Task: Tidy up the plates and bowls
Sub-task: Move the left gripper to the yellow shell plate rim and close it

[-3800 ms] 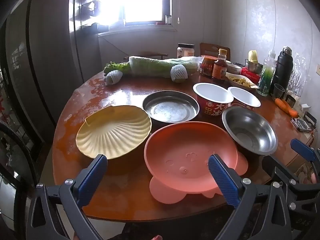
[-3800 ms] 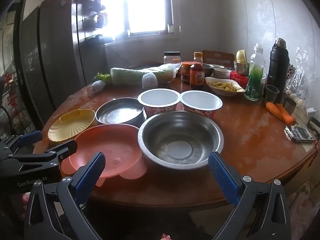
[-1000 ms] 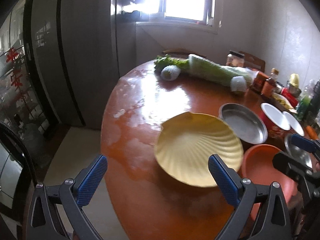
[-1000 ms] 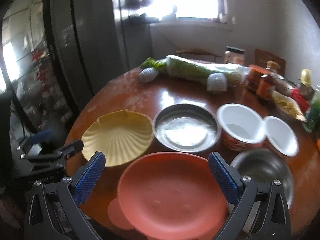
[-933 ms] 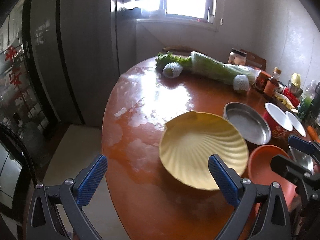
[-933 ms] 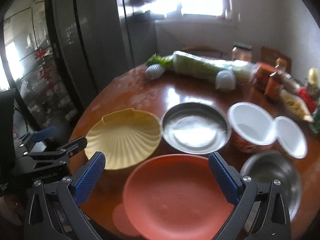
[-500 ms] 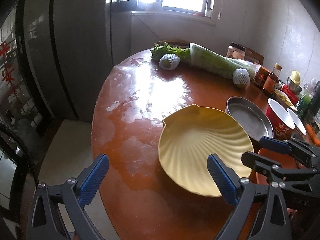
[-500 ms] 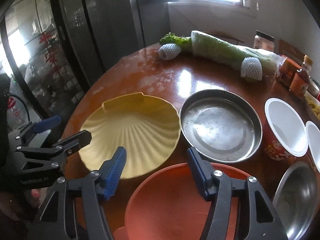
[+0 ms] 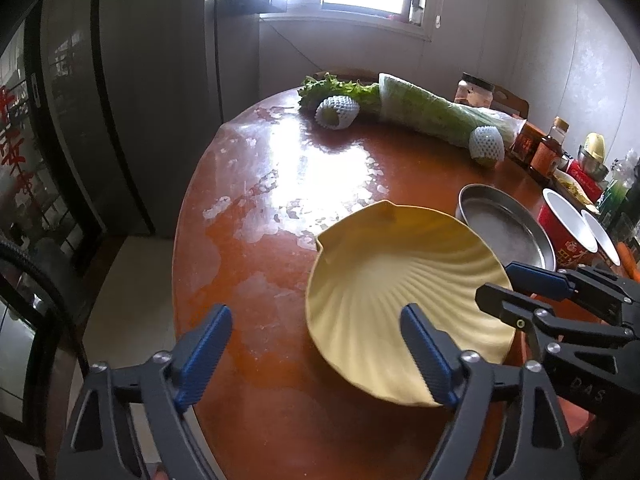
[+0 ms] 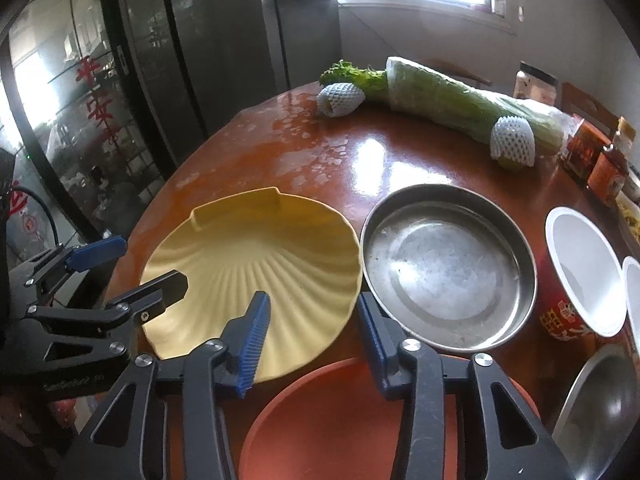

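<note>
A yellow shell-shaped plate (image 9: 400, 292) (image 10: 256, 256) lies on the round wooden table. My left gripper (image 9: 316, 352) straddles its near left rim. One pad hangs over the plate and the other over bare table, and the jaws are closing without touching it. My right gripper (image 10: 312, 336) straddles the plate's right rim. Its jaws are narrow and still closing, with a strip of table showing beside the outer pad. Each gripper shows in the other's view: the right gripper (image 9: 494, 280) and the left gripper (image 10: 154, 262). An orange plate (image 10: 340, 420) lies under the right gripper.
A shallow steel pan (image 10: 448, 268) sits right of the yellow plate, with two red-and-white paper bowls (image 10: 580, 272) and a steel bowl (image 10: 600, 408) beyond. A wrapped cabbage (image 10: 460, 96), netted fruit, jars and bottles line the far side. The table edge (image 9: 180, 264) drops off at left.
Both grippers have come down closer to the yellow plate, one on each side. The right jaws have narrowed a lot, the left jaws a little.
</note>
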